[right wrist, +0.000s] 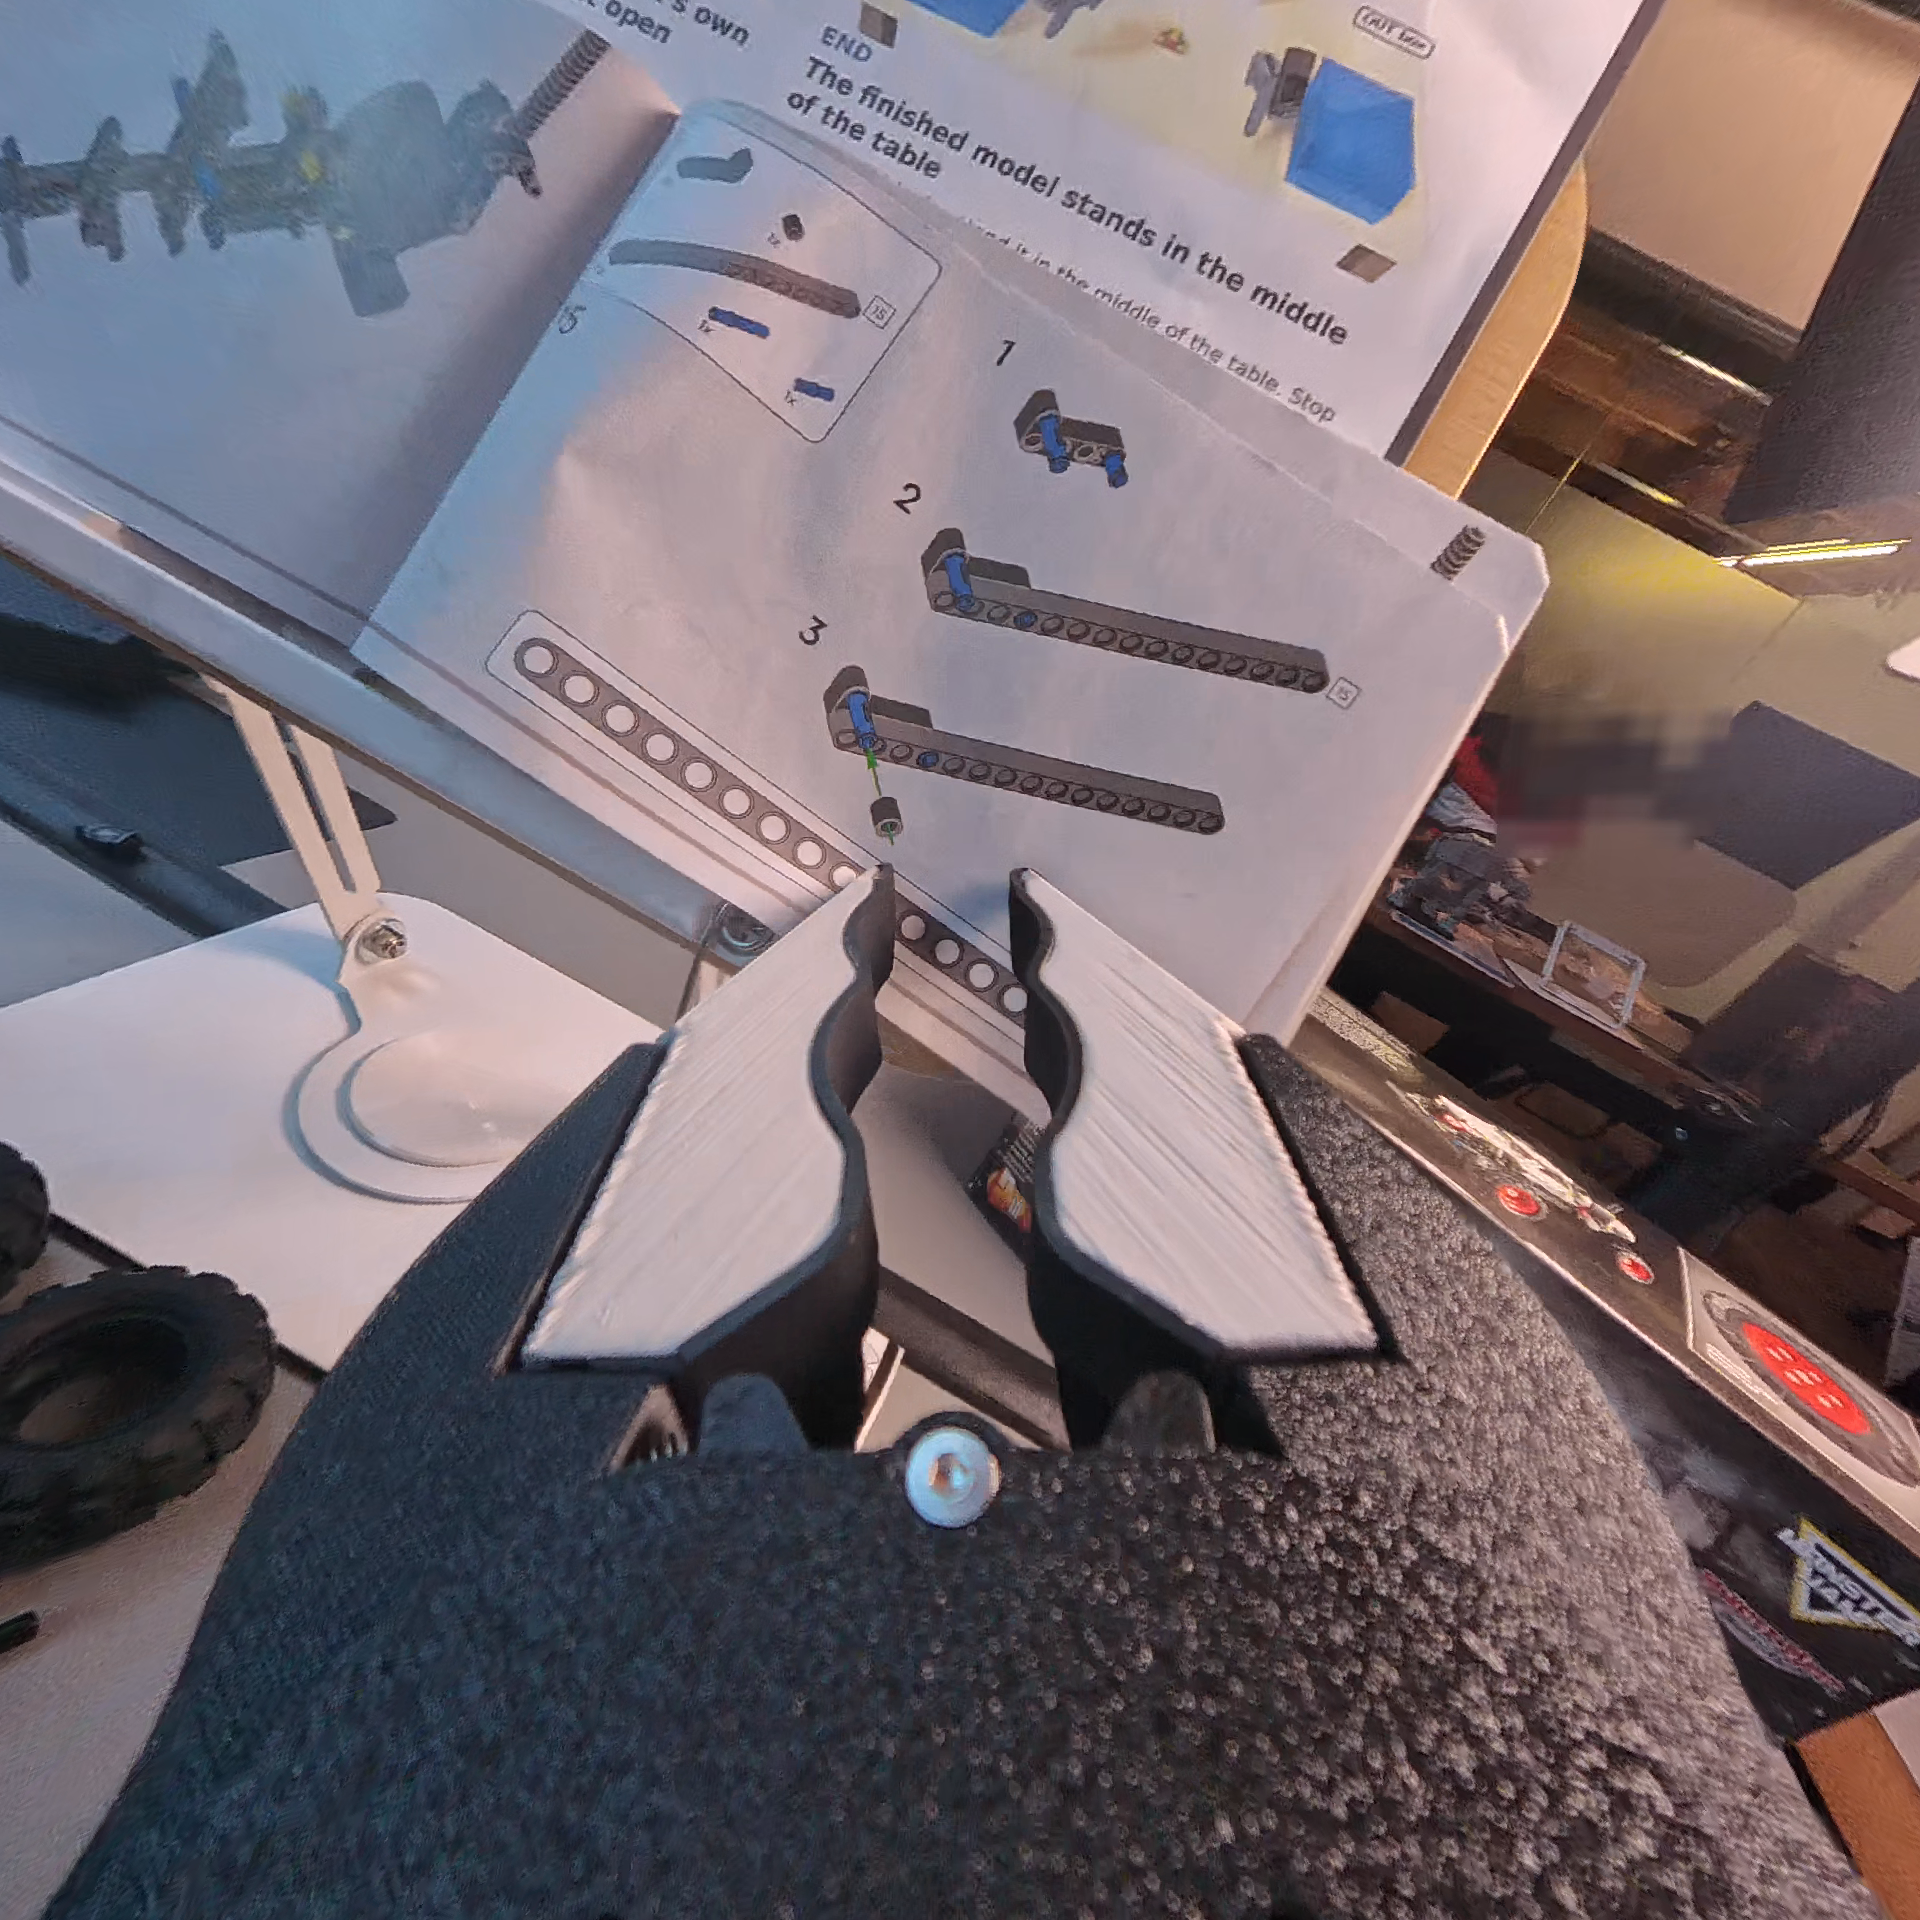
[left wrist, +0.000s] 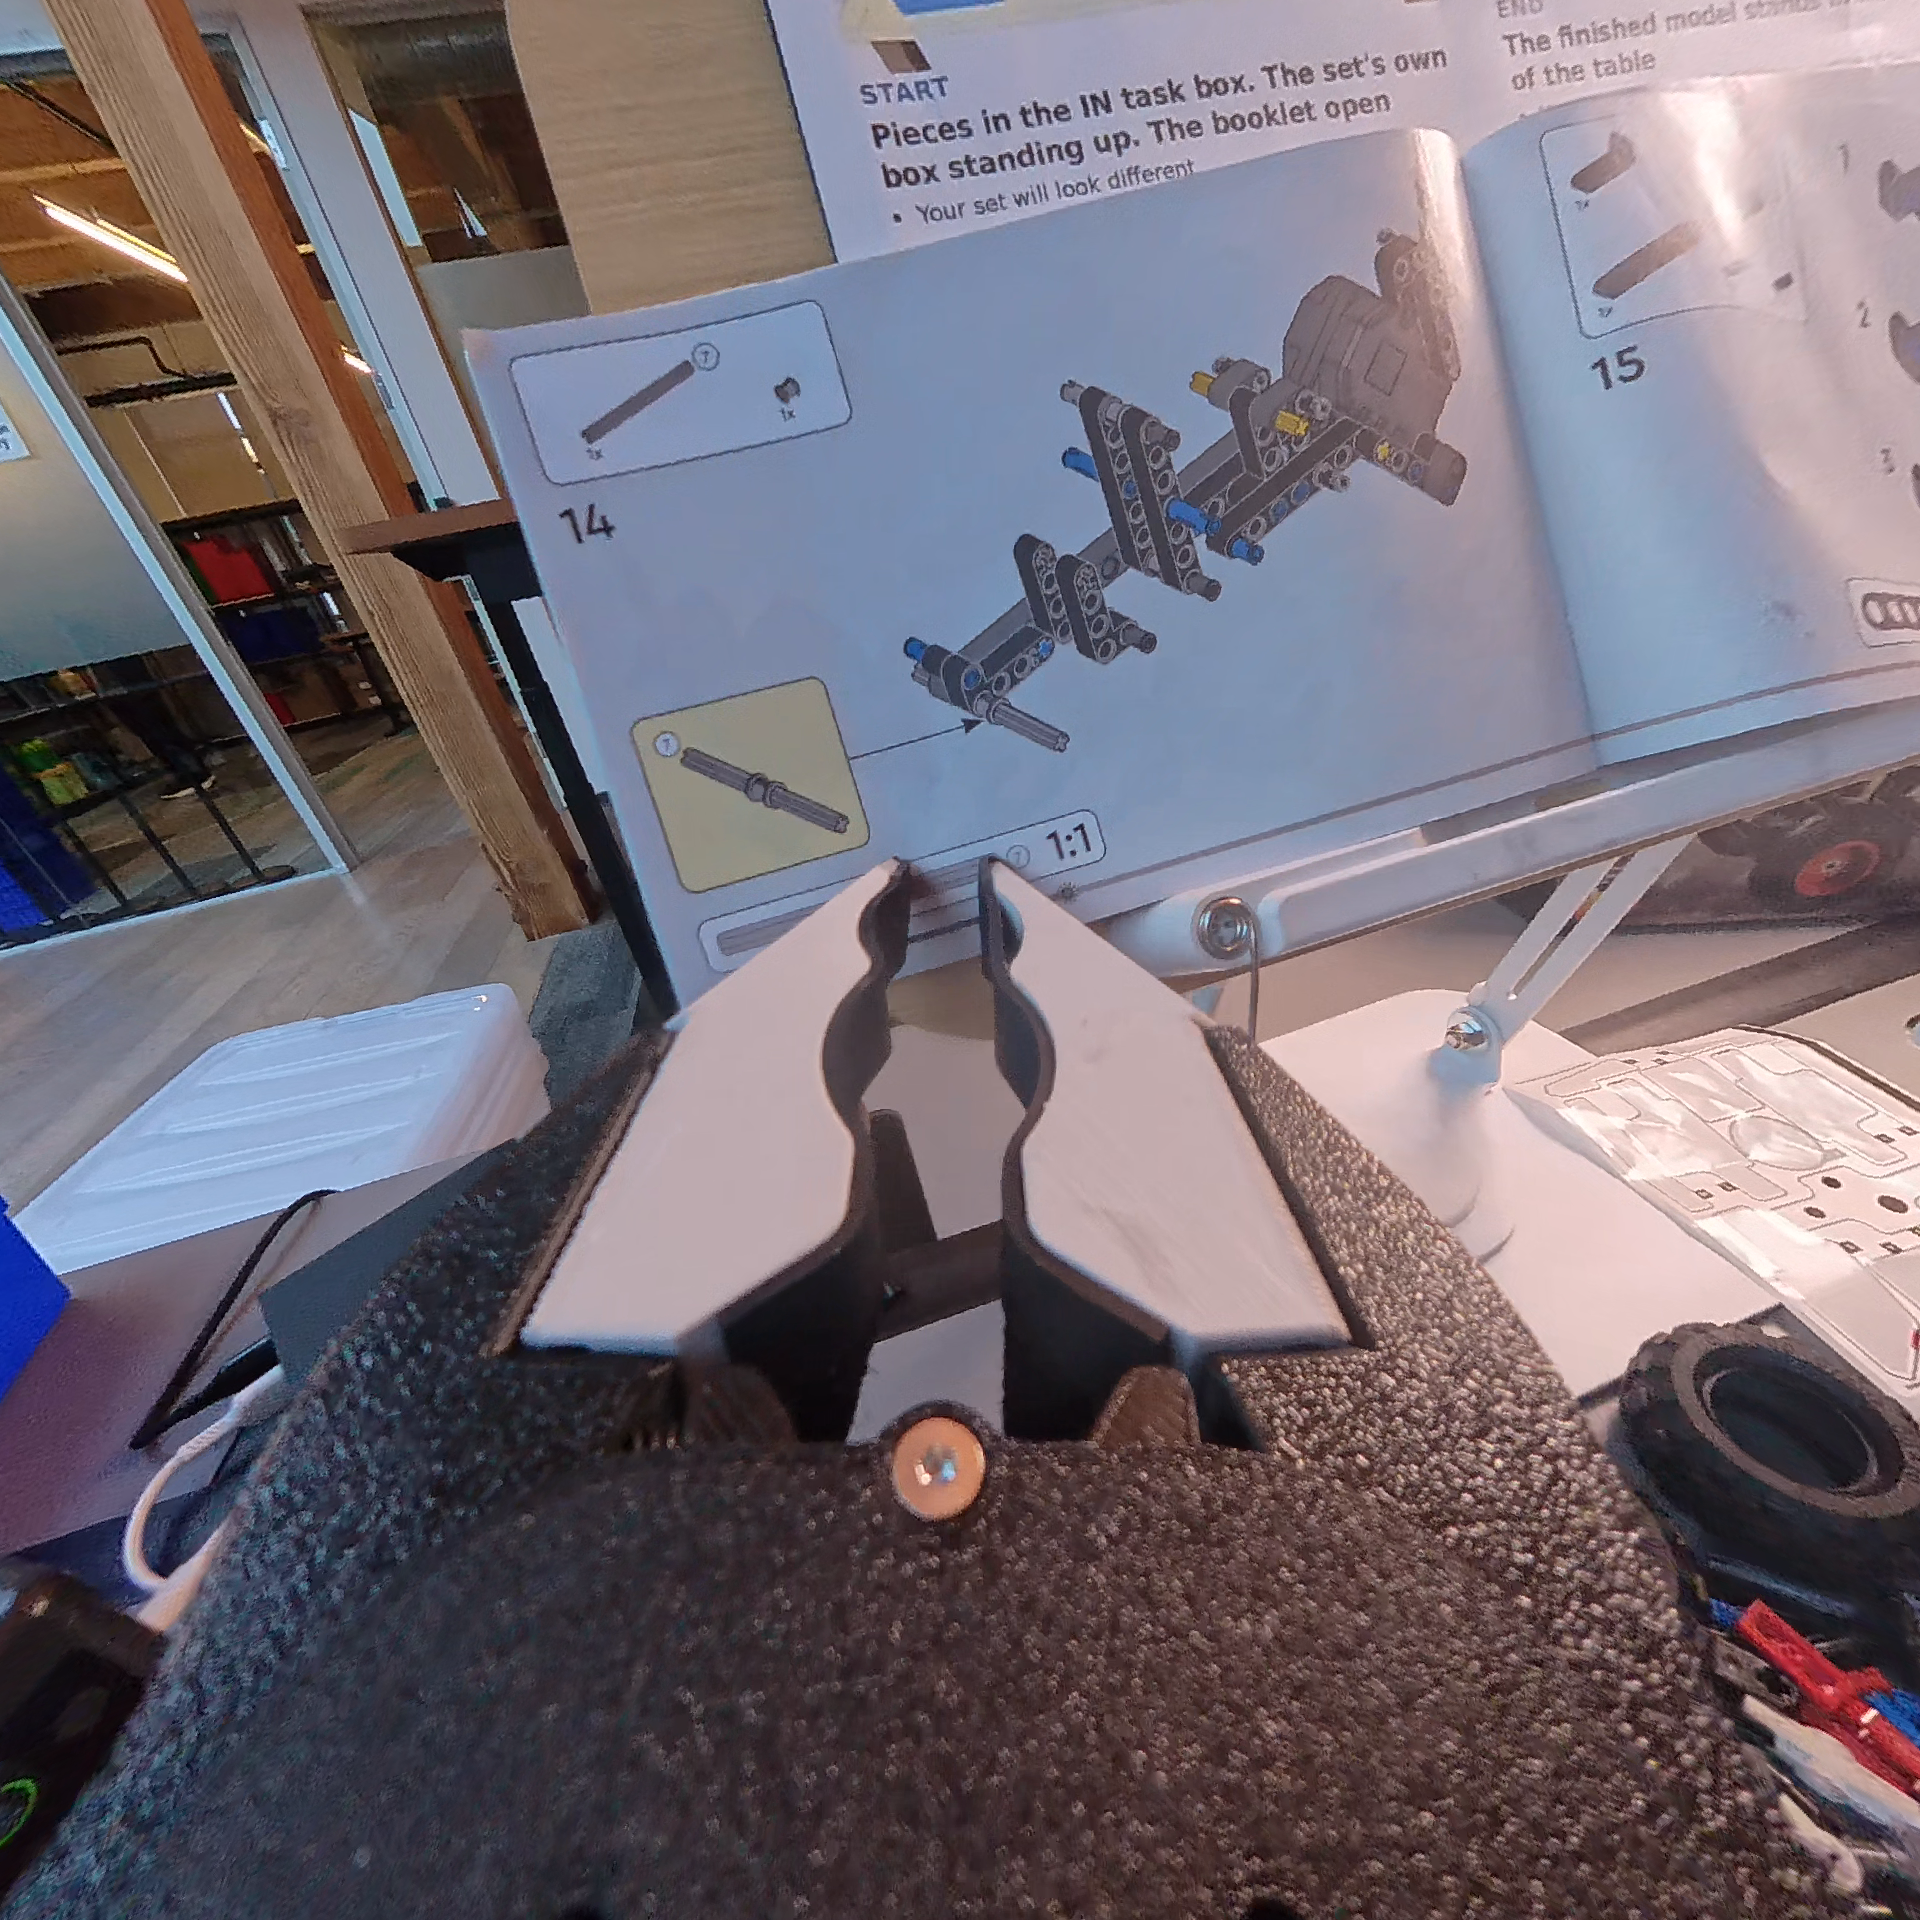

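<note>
1. Behind the desk (left wrist: pixel 1662 1278) stands an open office room with wooden posts and shelves of coloured boxes, seen past a glass wall.
2. Left gripper (left wrist: pixel 943 878): its two grey fingers (left wrist: pixel 748 1122) stand a little apart with a narrow gap, and nothing is between them. The tips are raised in front of the lower edge of the left page of an open instruction booklet (left wrist: pixel 1039 582).
3. Right gripper (right wrist: pixel 951 883): its fingers (right wrist: pixel 1174 1143) are also parted, a bit wider, and hold nothing. The tips are before the bottom edge of the right page of the booklet (right wrist: pixel 1091 499).
4. The booklet leans on a white metal stand (left wrist: pixel 1475 1049), whose round base rests on the desk.
5. Behind the booklet stands a larger printed sheet (right wrist: pixel 1195 156).
6. A black rubber tyre (left wrist: pixel 1787 1444) lies on the desk near the right edge of the left view, with small red and blue pieces (left wrist: pixel 1829 1704) just below it.
7. A flat sticker sheet (left wrist: pixel 1745 1153) lies beside the stand base.
8. A white plastic lid (left wrist: pixel 291 1101) is at the left side of the desk.
</note>
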{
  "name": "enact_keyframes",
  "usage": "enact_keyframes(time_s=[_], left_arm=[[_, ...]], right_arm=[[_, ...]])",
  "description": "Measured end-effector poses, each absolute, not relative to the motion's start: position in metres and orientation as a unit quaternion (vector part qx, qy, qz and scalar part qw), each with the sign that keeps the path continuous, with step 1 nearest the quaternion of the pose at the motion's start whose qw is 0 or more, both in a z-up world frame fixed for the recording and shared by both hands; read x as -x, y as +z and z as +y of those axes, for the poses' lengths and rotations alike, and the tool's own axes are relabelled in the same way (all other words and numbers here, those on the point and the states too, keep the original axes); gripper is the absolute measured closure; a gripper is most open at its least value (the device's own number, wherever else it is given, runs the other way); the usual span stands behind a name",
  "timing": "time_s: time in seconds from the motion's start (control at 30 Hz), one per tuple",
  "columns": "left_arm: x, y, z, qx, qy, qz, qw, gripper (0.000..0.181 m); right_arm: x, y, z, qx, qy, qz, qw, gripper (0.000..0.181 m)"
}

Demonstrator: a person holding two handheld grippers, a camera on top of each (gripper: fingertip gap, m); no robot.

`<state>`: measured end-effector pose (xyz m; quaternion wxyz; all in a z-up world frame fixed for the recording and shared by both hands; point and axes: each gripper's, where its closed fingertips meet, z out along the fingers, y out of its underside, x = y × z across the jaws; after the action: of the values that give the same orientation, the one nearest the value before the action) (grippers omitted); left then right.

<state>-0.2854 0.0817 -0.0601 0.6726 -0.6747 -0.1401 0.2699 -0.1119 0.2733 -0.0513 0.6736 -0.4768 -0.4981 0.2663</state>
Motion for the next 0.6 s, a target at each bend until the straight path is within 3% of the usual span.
enact_keyframes(time_s=[0.1, 0.6], left_arm=[[0.293, -0.060, 0.076, 0.671, 0.280, -0.146, 0.670, 0.181], [0.298, -0.065, 0.065, 0.662, 0.289, -0.154, 0.675, 0.181]], right_arm=[[0.115, -0.040, 0.280, 0.470, 0.256, -0.499, 0.682, 0.160], [0.101, -0.053, 0.286, 0.490, 0.251, -0.485, 0.680, 0.156]])
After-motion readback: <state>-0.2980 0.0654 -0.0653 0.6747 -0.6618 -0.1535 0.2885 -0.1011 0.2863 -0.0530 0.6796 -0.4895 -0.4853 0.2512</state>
